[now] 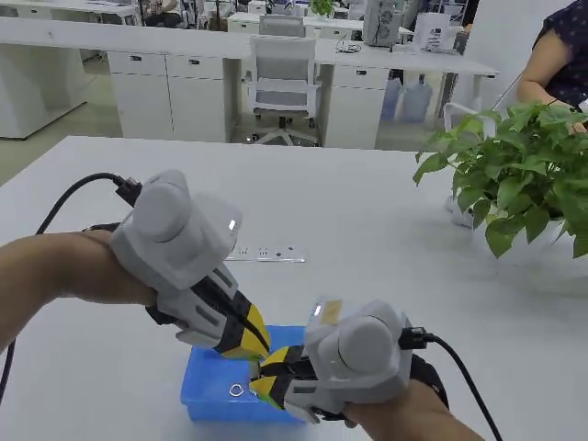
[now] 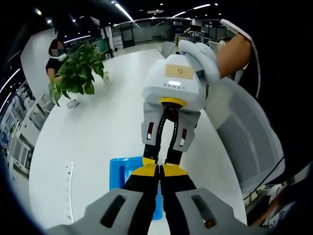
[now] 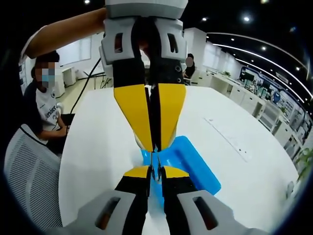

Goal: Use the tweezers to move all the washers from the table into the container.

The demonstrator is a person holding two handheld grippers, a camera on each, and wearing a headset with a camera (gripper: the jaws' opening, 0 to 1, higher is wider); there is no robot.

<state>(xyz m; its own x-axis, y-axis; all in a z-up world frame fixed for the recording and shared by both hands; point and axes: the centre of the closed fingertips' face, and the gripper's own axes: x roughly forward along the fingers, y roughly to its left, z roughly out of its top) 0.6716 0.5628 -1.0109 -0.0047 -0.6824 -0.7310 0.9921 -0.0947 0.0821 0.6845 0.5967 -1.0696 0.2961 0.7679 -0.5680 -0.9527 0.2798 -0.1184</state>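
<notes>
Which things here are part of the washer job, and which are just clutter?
Job: blue plastic container; small silver metal washer inside it; thin metal tweezers; left claw; right claw.
Lying about: green leafy potted plant; white flush socket strip; grey mesh office chair.

White table (image 1: 367,193): socket strip (image 1: 265,253) set flush in its top, near the middle. Potted plant (image 1: 524,179), green, leafy, standing at the table's right side. Behind it, a long white desk (image 1: 184,41) with drawer units (image 1: 165,96) below and a grey office chair (image 1: 283,83) pushed up to it. Water bottles (image 1: 413,99) on the floor under the desk's right end. Person (image 1: 556,60) in a dark top, far right. Grey mesh chair (image 3: 29,171); seated person (image 3: 49,112) in a white shirt beside it.
</notes>
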